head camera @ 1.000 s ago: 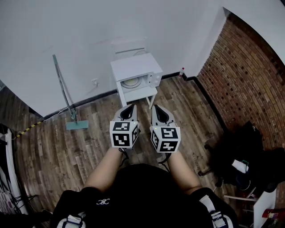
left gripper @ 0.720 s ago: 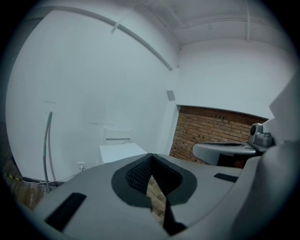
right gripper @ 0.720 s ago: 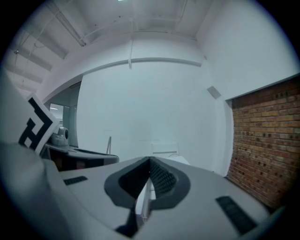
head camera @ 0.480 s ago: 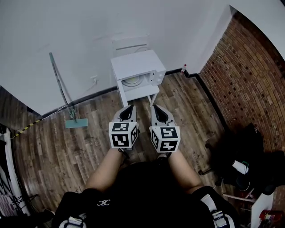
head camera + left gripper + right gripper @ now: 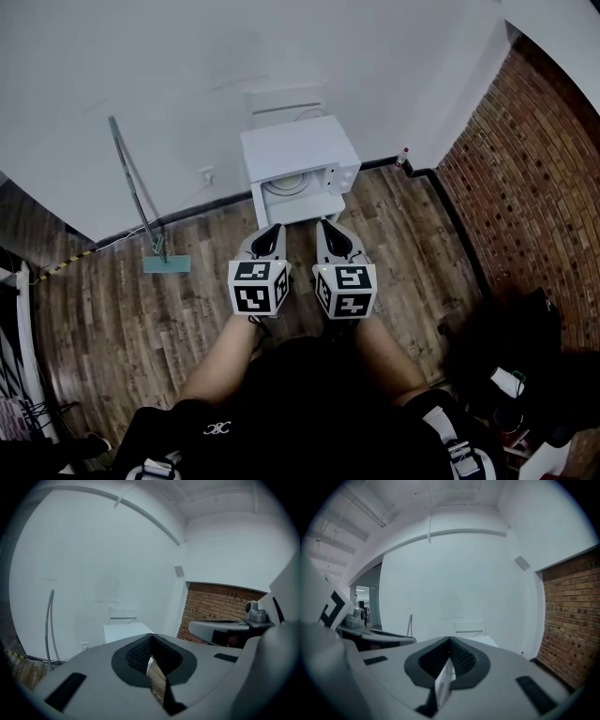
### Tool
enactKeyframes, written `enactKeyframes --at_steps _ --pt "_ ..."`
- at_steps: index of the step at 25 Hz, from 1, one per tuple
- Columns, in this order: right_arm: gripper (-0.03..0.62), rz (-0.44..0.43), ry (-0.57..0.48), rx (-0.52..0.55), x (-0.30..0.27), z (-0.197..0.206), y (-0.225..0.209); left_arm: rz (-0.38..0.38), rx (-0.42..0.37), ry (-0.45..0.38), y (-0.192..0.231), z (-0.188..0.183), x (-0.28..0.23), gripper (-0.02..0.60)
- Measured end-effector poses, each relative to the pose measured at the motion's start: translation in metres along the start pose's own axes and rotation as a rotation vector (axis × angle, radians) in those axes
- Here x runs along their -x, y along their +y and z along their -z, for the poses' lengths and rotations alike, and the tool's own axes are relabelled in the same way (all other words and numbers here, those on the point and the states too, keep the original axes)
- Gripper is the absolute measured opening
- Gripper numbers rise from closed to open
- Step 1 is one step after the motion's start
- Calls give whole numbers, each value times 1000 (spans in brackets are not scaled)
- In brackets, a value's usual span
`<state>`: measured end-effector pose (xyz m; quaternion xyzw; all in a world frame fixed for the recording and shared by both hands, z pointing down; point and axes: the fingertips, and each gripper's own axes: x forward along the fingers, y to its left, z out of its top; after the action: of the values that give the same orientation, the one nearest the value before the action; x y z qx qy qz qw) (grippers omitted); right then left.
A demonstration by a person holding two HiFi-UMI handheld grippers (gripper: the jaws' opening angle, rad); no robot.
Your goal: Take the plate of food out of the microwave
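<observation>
We're looking along the left gripper (image 5: 151,638): its fingers (image 5: 133,654) are meeting at the tips with nothing between them, and wood floor (image 5: 156,679) is showing through the gap behind. Past the tips we're seeing the white microwave (image 5: 123,631) against the white wall (image 5: 103,564). The mop handle (image 5: 48,625) is leaning at left, the brick wall (image 5: 215,606) is at right, and the right gripper (image 5: 194,627) is alongside.

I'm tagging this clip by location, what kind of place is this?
Probably a sparse indoor workspace, not a kitchen: a lone microwave on a small stand, a brick wall, a mop against the white wall.
</observation>
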<state>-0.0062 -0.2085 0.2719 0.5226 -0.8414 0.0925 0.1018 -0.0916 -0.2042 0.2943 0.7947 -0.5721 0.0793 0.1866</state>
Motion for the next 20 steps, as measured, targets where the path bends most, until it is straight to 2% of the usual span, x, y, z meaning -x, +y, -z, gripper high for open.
enactKeyframes --at_steps 9,16,20 --pt "9 -96 -8 38 -90 -30 -74 -99 18 -40 1 -39 -97 -6" --pt "10 -187 46 76 -152 -35 -124 -188 94 -33 7 -52 -166 -6" --pt "9 -246 84 74 -181 -23 -142 -239 126 -35 13 -52 -196 -6"
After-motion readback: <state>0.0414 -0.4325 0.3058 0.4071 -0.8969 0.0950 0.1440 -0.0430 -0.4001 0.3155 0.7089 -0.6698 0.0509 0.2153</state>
